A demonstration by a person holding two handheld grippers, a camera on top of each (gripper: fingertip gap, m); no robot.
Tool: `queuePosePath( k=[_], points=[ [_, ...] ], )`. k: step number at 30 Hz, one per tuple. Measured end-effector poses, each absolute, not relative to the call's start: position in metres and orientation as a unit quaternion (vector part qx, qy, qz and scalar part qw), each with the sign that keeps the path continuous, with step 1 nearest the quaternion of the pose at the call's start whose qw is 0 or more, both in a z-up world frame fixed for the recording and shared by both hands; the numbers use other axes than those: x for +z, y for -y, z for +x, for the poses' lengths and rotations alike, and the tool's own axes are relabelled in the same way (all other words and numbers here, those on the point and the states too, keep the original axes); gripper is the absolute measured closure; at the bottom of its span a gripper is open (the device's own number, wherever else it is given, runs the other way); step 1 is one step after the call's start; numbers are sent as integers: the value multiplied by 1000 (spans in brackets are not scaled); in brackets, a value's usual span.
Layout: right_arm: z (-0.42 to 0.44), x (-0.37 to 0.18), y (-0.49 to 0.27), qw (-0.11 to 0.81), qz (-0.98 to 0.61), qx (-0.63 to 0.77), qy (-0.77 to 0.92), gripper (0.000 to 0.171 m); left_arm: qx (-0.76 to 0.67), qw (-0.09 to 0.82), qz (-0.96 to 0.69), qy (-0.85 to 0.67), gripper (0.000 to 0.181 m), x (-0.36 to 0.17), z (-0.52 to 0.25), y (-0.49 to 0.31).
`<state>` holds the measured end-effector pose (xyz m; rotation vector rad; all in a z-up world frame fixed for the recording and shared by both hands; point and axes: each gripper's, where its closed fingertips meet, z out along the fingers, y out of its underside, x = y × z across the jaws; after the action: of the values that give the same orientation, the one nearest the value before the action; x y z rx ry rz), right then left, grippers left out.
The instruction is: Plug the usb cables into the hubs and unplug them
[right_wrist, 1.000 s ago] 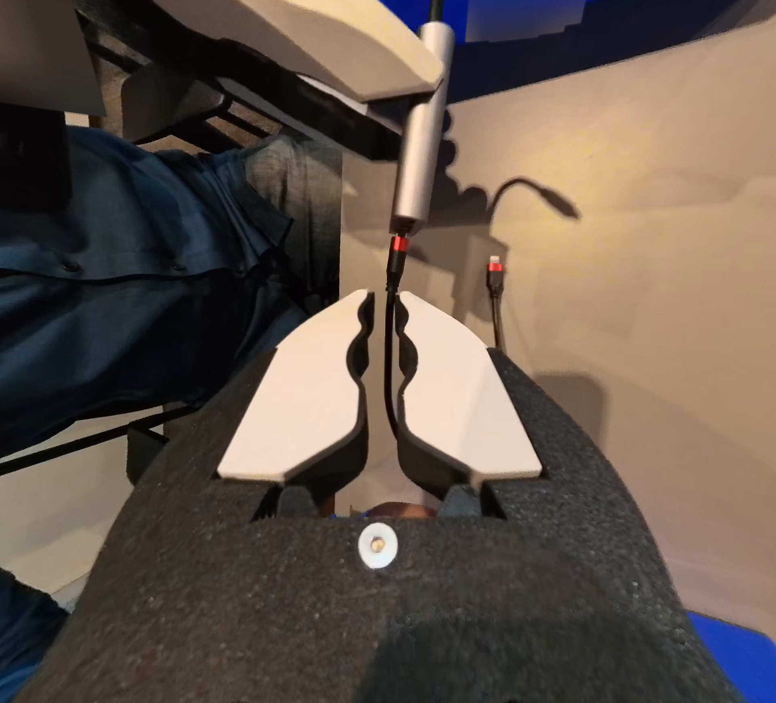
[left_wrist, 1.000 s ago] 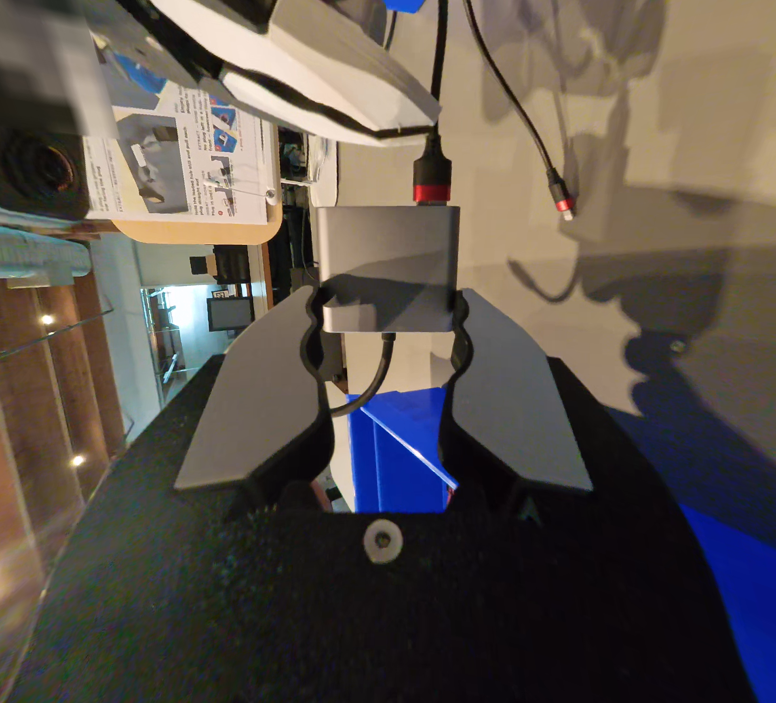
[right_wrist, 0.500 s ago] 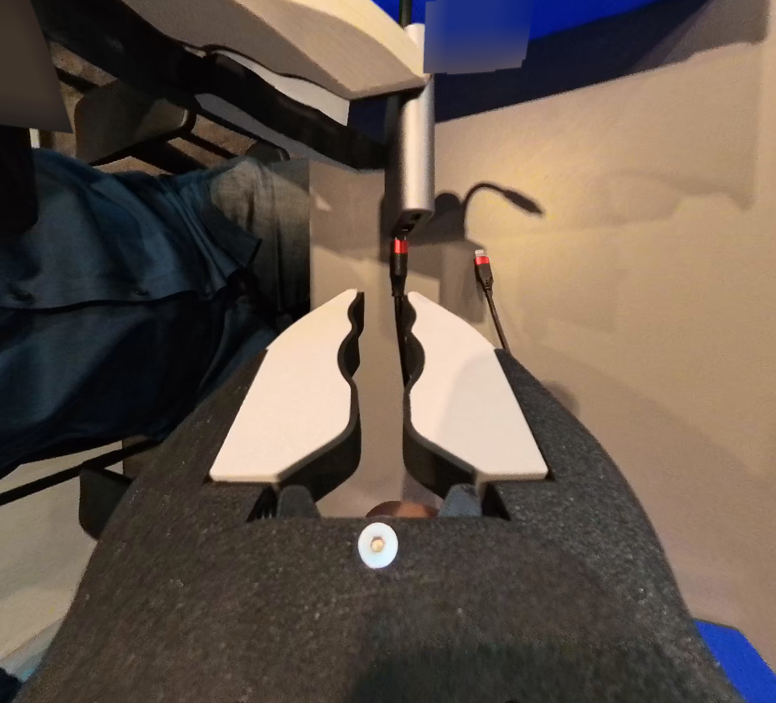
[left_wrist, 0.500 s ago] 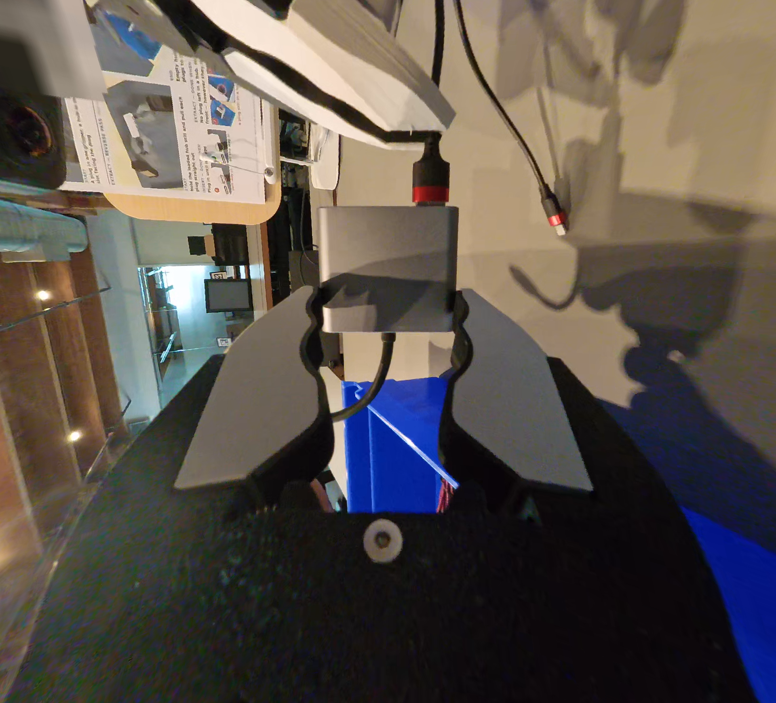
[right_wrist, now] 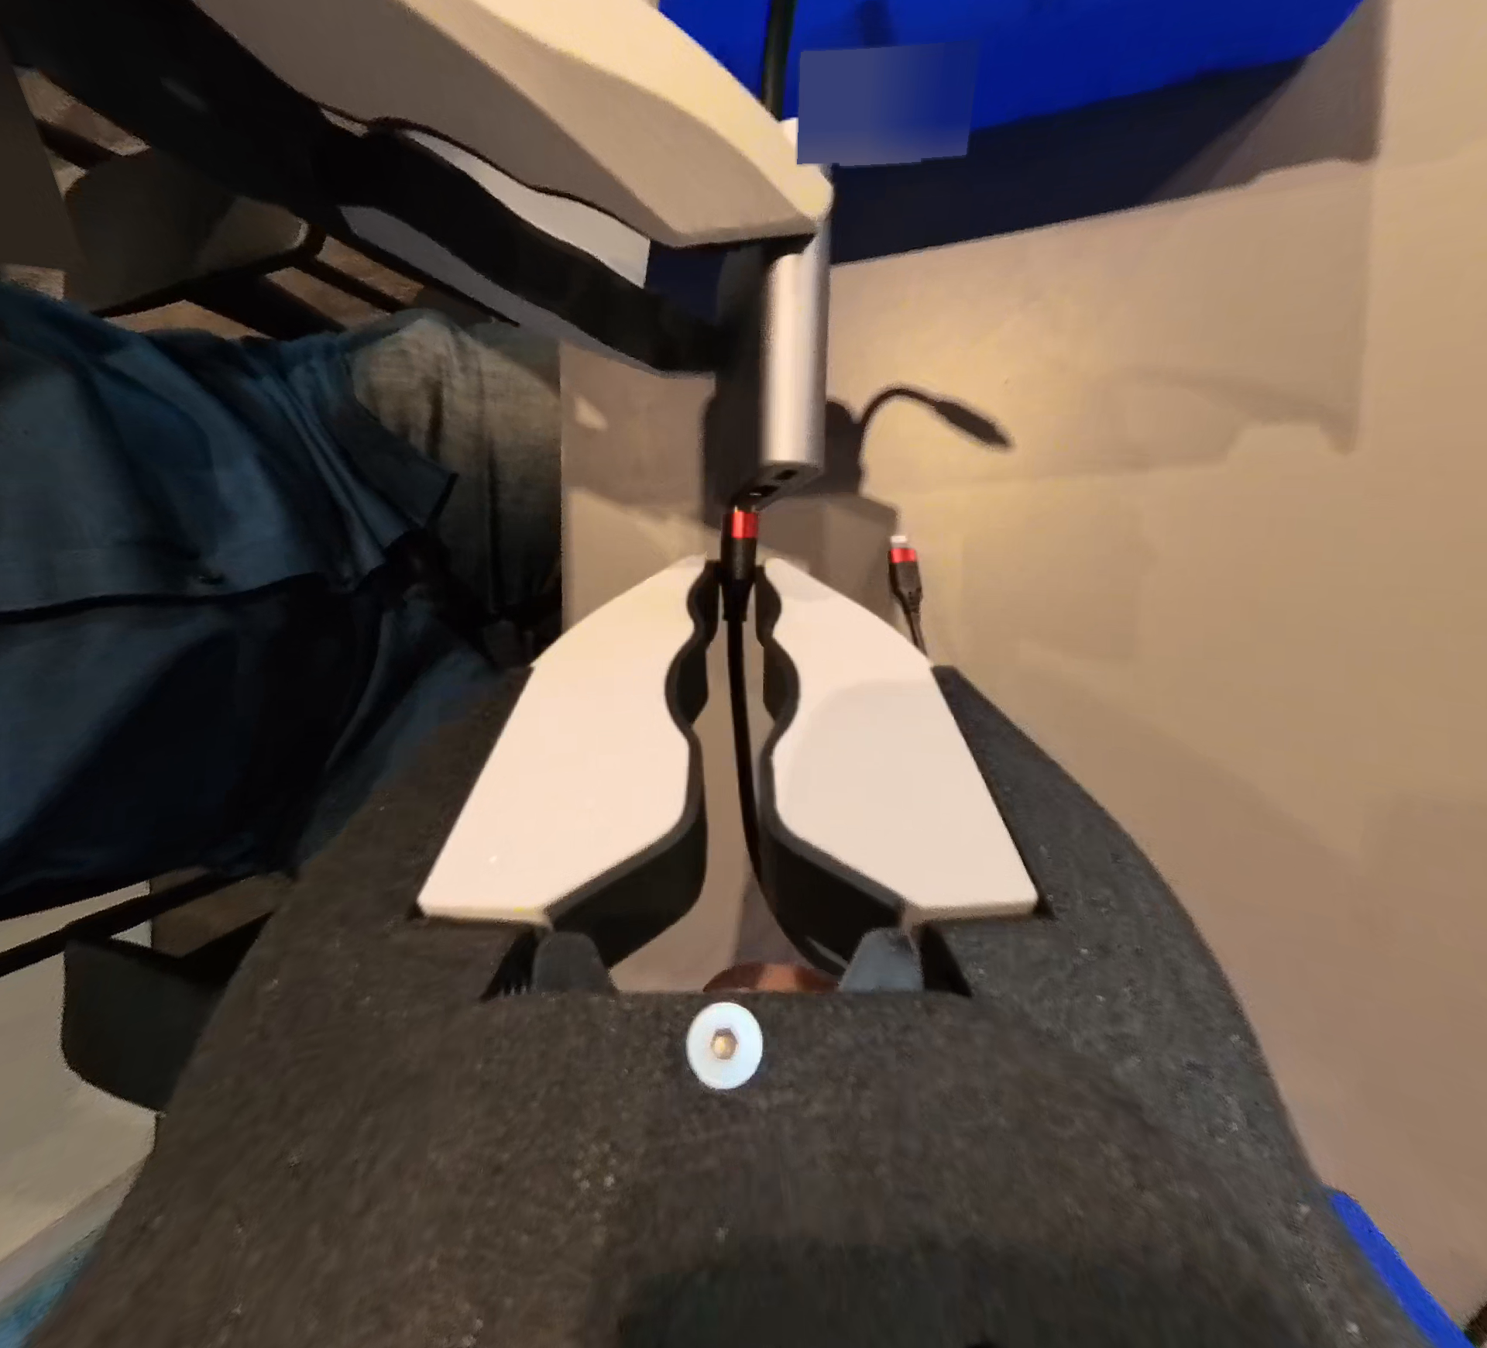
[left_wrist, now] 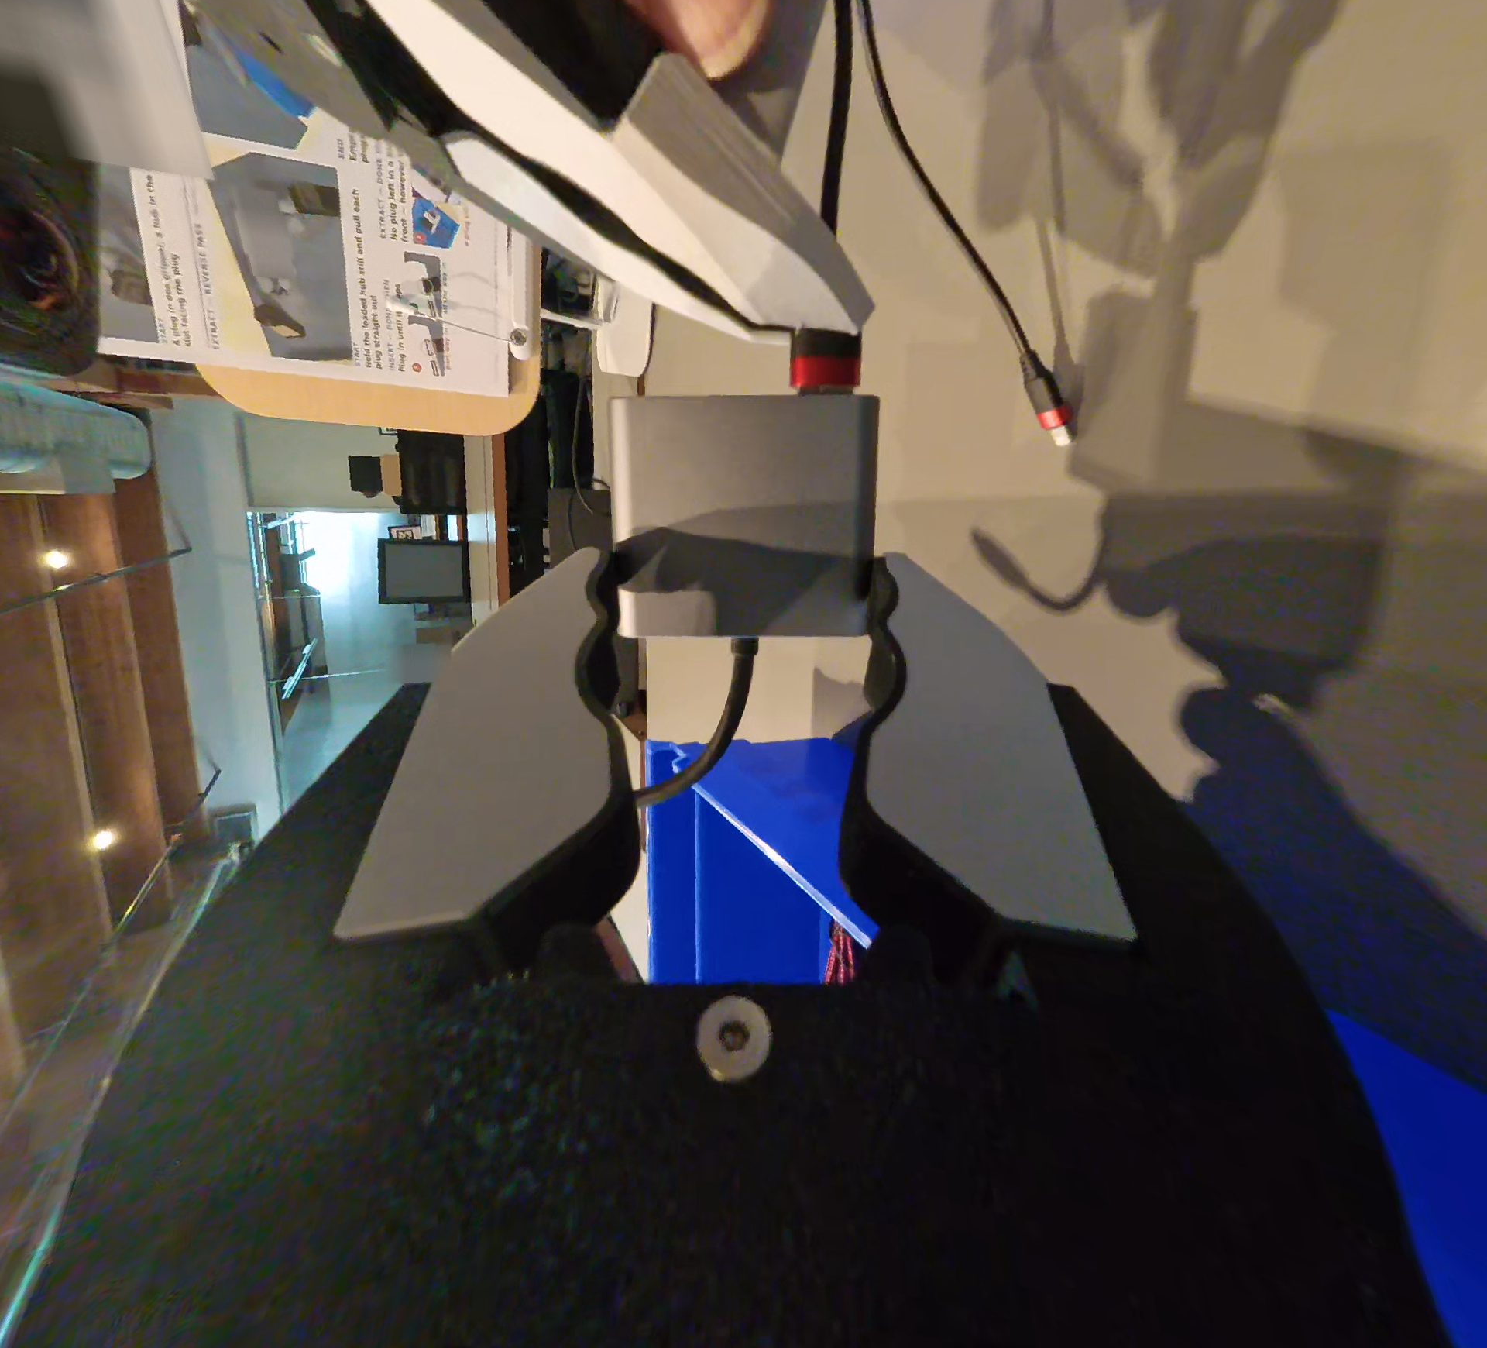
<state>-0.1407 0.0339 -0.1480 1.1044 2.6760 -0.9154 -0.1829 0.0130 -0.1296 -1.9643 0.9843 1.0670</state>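
Two grippers meet: left gripper (left_wrist: 744,585) clamps the rigid, smooth hub (left_wrist: 744,480), right gripper (right_wrist: 736,577) pinches the limp cable's red-collared plug (right_wrist: 739,533).

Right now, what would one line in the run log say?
left gripper: shut on hub | right gripper: shut on plug | plug: at hub port | spare plug: loose

plug (left_wrist: 822,364) tip: hidden in hub (left_wrist: 744,480) | printed sheet (left_wrist: 322,263): cut off
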Motion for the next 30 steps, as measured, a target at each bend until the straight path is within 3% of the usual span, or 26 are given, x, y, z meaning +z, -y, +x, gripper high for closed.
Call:
queuePosePath(
  k=[30],
  points=[
    [-124, -155, -39, 85, 403, -280, -867, 165, 395, 331, -765, -387, 123, -136, -169, -23]
  ],
)
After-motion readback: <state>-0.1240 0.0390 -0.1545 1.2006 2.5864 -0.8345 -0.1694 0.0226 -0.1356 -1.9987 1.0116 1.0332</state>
